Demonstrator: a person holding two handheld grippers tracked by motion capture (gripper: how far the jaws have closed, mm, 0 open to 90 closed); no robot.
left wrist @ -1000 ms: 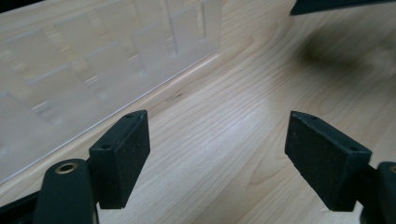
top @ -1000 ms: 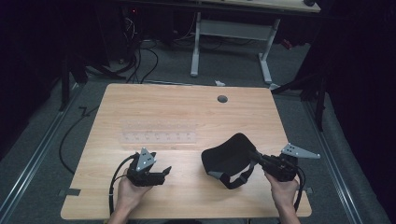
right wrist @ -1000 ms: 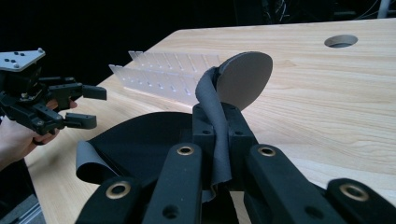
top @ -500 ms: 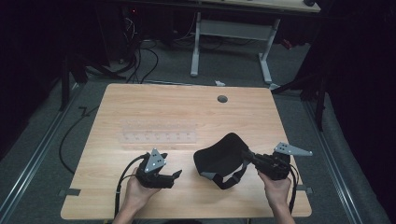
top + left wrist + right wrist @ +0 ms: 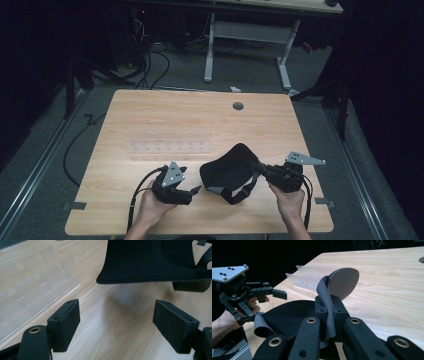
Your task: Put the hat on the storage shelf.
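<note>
We see a wooden bench [image 5: 150, 115], a clear slotted rack [image 5: 169, 147] lying mid-bench, then a black cap [image 5: 227, 170] lifted just off the near bench. Right tool [image 5: 256, 167] is pinching the cap's fabric. Left tool [image 5: 194, 189] is spread, empty, just beside the cap.
</note>
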